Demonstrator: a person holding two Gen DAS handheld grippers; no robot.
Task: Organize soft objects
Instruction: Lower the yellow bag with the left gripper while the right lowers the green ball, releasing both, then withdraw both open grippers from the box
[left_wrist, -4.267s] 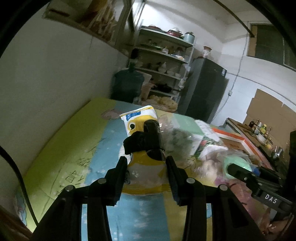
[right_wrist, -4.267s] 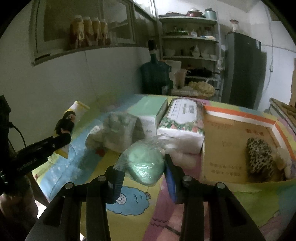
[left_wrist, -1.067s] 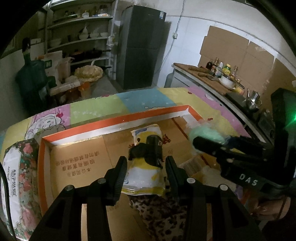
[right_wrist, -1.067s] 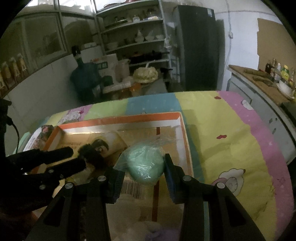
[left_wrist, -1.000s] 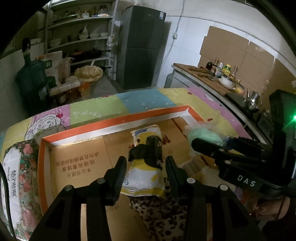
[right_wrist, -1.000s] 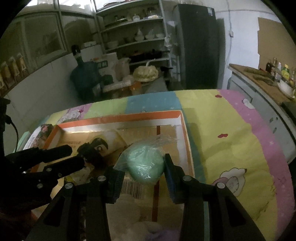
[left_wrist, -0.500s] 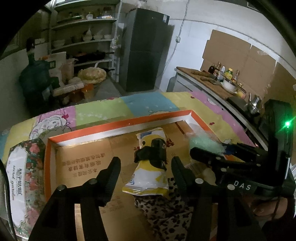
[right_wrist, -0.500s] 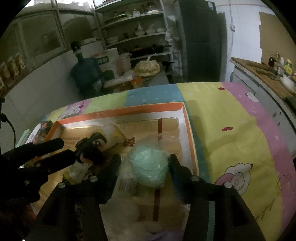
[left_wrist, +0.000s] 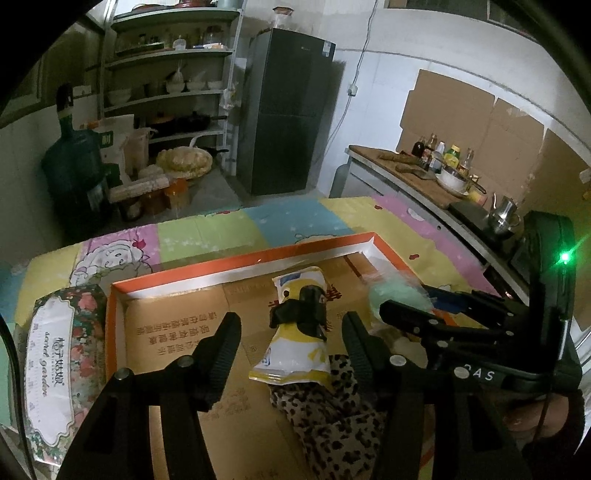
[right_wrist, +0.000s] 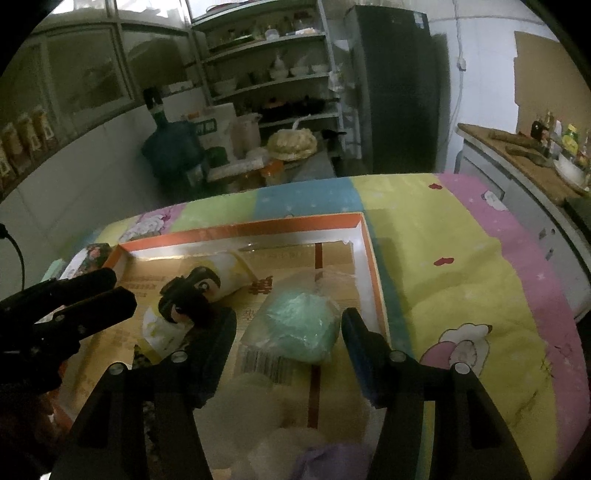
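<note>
- Two hand-held grippers are hovering over an orange-rimmed cardboard box (left_wrist: 236, 264) on the patchwork worktop (right_wrist: 461, 258), a floral tissue pack (left_wrist: 51, 354) lying beside it.
- Left hand-held gripper (left_wrist: 291, 332) is standing released around the yellow-white snack bag (left_wrist: 299, 339), which is lying on leopard-print cloth (left_wrist: 332, 402).
- Right hand-held gripper (right_wrist: 288, 332) is opening, clear of the bagged green lump (right_wrist: 299, 328) in the box.

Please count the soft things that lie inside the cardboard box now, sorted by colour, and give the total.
Yellow-and-white: 1, the pouch
Green: 1, the bagged lump
Leopard-print: 1, the cloth
White: 1, a fluffy lump
Lilac: 1, partly cut off at the bottom edge
Total: 5, all inside the box; things hidden behind the hand-held grippers cannot be counted.
</note>
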